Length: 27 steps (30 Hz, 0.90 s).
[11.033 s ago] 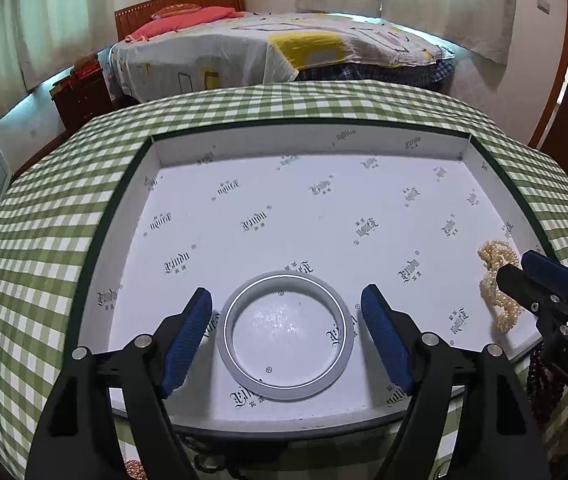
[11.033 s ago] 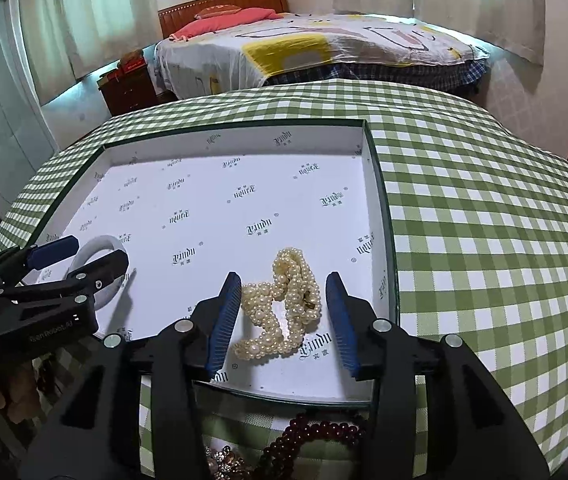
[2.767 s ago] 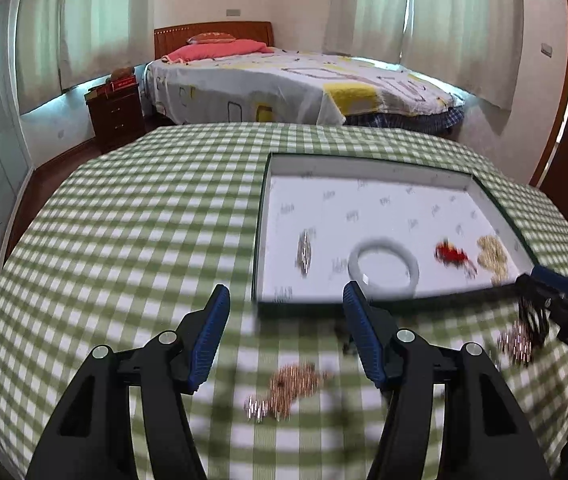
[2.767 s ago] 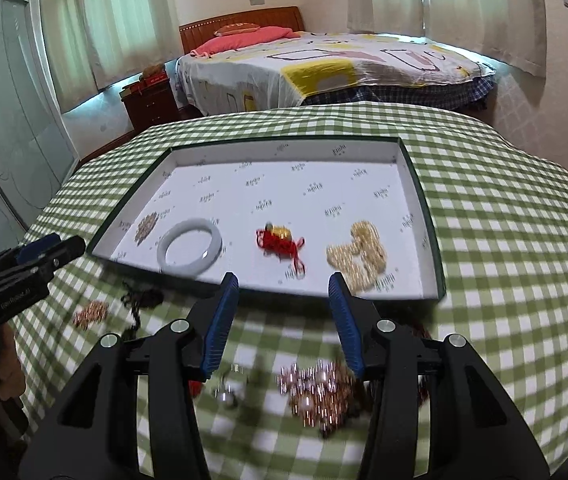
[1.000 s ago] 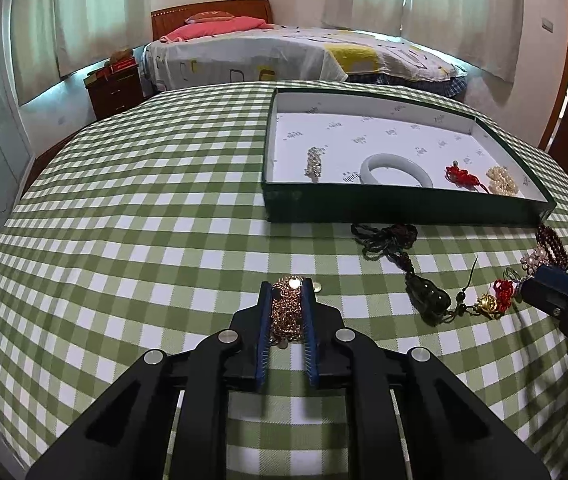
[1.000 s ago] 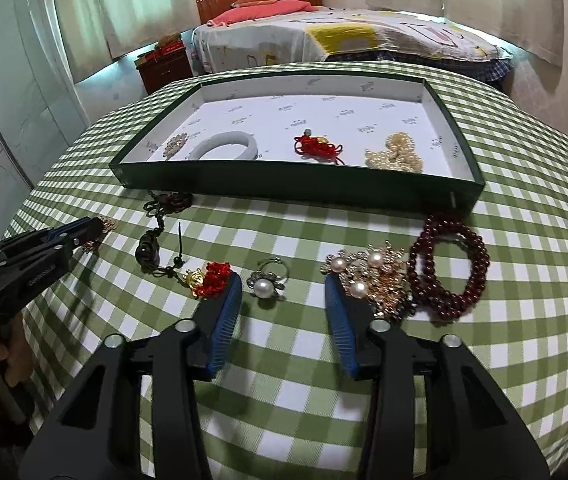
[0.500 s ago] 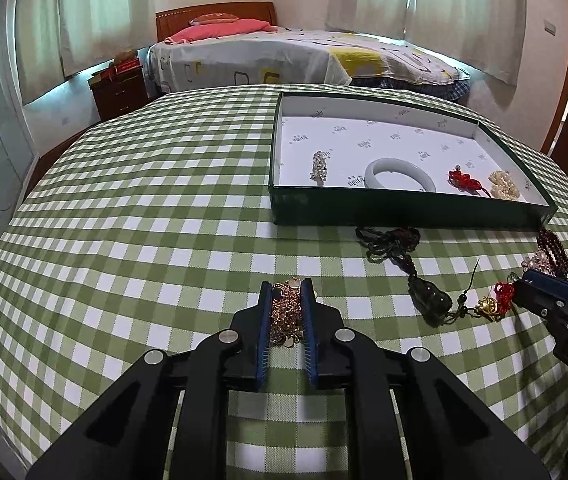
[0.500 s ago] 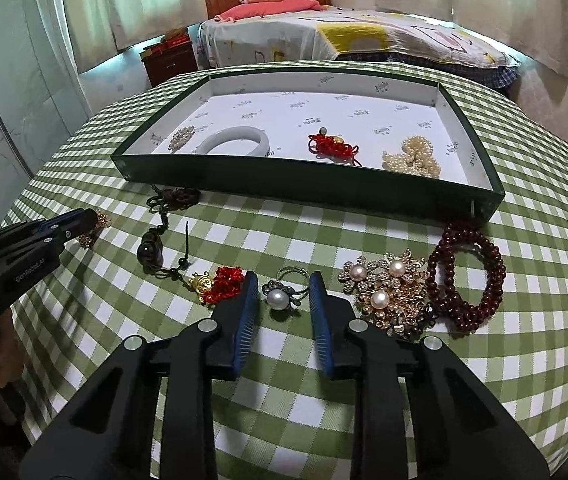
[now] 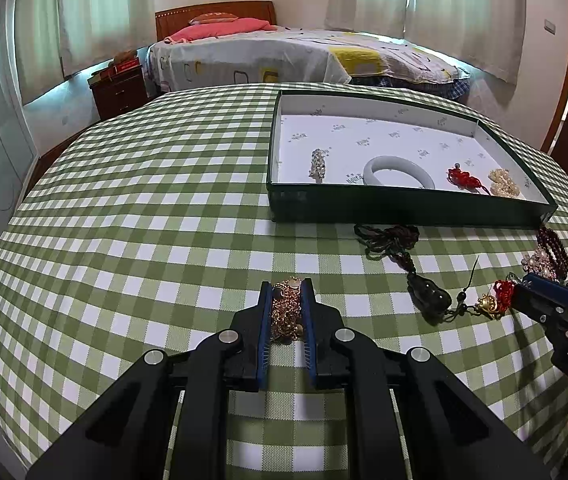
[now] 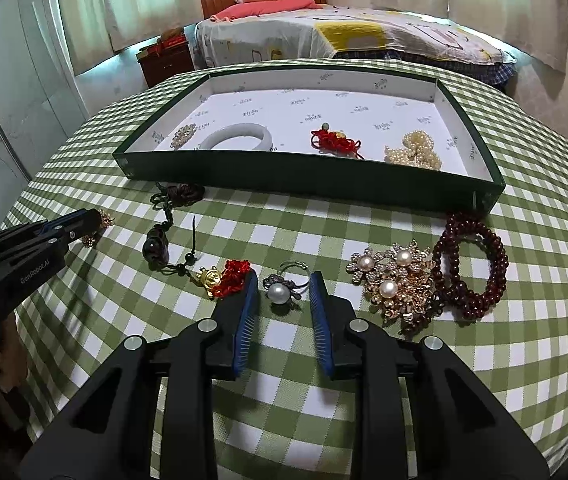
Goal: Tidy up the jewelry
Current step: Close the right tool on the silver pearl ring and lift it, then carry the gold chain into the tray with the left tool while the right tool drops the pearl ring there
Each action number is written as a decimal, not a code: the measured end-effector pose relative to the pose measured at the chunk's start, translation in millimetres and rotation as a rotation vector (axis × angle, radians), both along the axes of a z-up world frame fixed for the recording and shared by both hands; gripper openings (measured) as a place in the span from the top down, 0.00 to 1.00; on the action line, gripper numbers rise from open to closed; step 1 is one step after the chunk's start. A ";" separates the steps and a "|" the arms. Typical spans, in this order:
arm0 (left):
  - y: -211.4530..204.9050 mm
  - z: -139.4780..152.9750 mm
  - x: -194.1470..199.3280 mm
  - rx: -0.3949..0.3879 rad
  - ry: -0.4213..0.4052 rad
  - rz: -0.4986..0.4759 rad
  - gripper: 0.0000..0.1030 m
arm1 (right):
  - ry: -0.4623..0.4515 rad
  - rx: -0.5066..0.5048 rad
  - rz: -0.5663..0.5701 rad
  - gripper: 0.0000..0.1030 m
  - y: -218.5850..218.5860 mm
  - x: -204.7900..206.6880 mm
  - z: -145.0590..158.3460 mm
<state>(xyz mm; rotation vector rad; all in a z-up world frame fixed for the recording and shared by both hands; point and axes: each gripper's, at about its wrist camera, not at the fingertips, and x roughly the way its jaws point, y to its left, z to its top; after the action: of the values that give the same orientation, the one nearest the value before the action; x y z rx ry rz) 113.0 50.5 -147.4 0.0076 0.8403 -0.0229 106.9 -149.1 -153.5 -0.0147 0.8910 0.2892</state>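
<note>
My left gripper (image 9: 286, 286) is shut on a gold chain bracelet (image 9: 286, 312) that still rests on the checked cloth; it also shows in the right wrist view (image 10: 83, 216). My right gripper (image 10: 284, 280) is open around a pearl ring (image 10: 284, 286) on the cloth, pads close on both sides but apart from it. The green tray (image 10: 308, 188) holds a white bangle (image 10: 239, 136), a small brooch (image 10: 183, 135), a red knot charm (image 10: 334, 141) and a pearl bracelet (image 10: 416, 150).
On the cloth in front of the tray lie a dark pendant on a cord (image 10: 157, 246), a red and gold charm (image 10: 223, 276), a gold pearl brooch (image 10: 396, 280) and a dark red bead bracelet (image 10: 472, 260). A bed stands behind the table.
My right gripper has narrowed around the pearl ring. My left gripper stays shut on the gold chain bracelet and has barely moved.
</note>
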 end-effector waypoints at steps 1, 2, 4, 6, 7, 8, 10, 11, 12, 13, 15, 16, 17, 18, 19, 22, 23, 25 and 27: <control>0.1 0.0 0.0 0.000 0.000 0.000 0.86 | -0.001 -0.003 0.000 0.74 0.5 -0.1 -0.1; 0.0 0.0 0.0 -0.001 0.000 0.001 0.86 | -0.005 -0.009 0.001 0.74 1.1 -0.3 -0.2; 0.0 0.0 -0.1 0.000 0.001 0.000 0.86 | -0.012 -0.029 0.004 0.76 2.2 -1.4 -0.4; 0.1 0.1 -0.2 0.000 0.001 0.001 0.86 | -0.014 -0.030 0.004 0.79 1.6 -1.6 -0.2; 0.0 0.1 -0.1 -0.001 0.000 0.000 0.86 | -0.015 -0.025 0.002 0.80 0.2 -2.2 0.2; 0.0 0.0 0.0 -0.001 0.000 0.000 0.86 | -0.016 -0.025 0.002 0.80 -0.1 -2.2 0.4; -0.6 0.2 -0.2 -0.001 -0.002 -0.001 0.86 | -0.018 -0.023 0.000 0.80 -1.9 -2.8 1.2; -0.8 0.4 -0.5 -0.001 -0.004 -0.002 0.86 | -0.020 -0.020 -0.001 0.80 -2.8 -3.0 1.7; -1.1 1.1 -0.9 -0.002 -0.007 -0.003 0.86 | -0.025 -0.018 -0.002 0.80 -4.0 -3.5 3.4; -1.8 1.4 -0.9 -0.002 -0.008 -0.005 0.86 | -0.030 -0.016 -0.003 0.80 -4.5 -3.8 5.0; -2.5 2.6 -1.4 -0.003 -0.011 -0.006 0.86 | -0.041 -0.016 0.000 0.80 -5.1 -4.4 8.1; -2.7 3.6 -1.8 -0.004 -0.014 -0.006 0.86 | -0.044 -0.016 0.001 0.80 -4.7 -4.8 8.8; -2.9 4.6 -2.3 -0.004 -0.017 -0.006 0.86 | -0.046 -0.014 0.001 0.80 -4.7 -5.2 9.6; -3.2 6.0 -2.7 -0.006 -0.020 -0.006 0.86 | -0.047 -0.010 0.001 0.80 -5.9 -5.5 10.6; -3.0 7.3 -3.4 -0.008 -0.022 -0.006 0.86 | -0.047 -0.007 0.001 0.80 -6.7 -6.0 11.1; -3.2 13.3 -5.2 -0.014 -0.034 -0.006 0.86 | -0.057 0.002 -0.002 0.80 -9.4 -6.6 14.8; -3.6 15.6 -5.7 -0.016 -0.039 -0.007 0.86 | -0.060 0.004 -0.002 0.80 -10.0 -6.8 16.1; -4.7 20.7 -7.0 -0.020 -0.049 -0.011 0.86 | -0.072 0.012 -0.004 0.80 -12.1 -7.6 20.7; -5.6 26.3 -7.8 -0.026 -0.059 -0.015 0.86 | -0.084 0.022 -0.006 0.80 -14.5 -8.1 25.9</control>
<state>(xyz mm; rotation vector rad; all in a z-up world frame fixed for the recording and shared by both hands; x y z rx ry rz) 105.2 44.9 -121.1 -0.0097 0.7807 -0.0471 98.7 -163.6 -127.5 -0.0038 0.8042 0.2909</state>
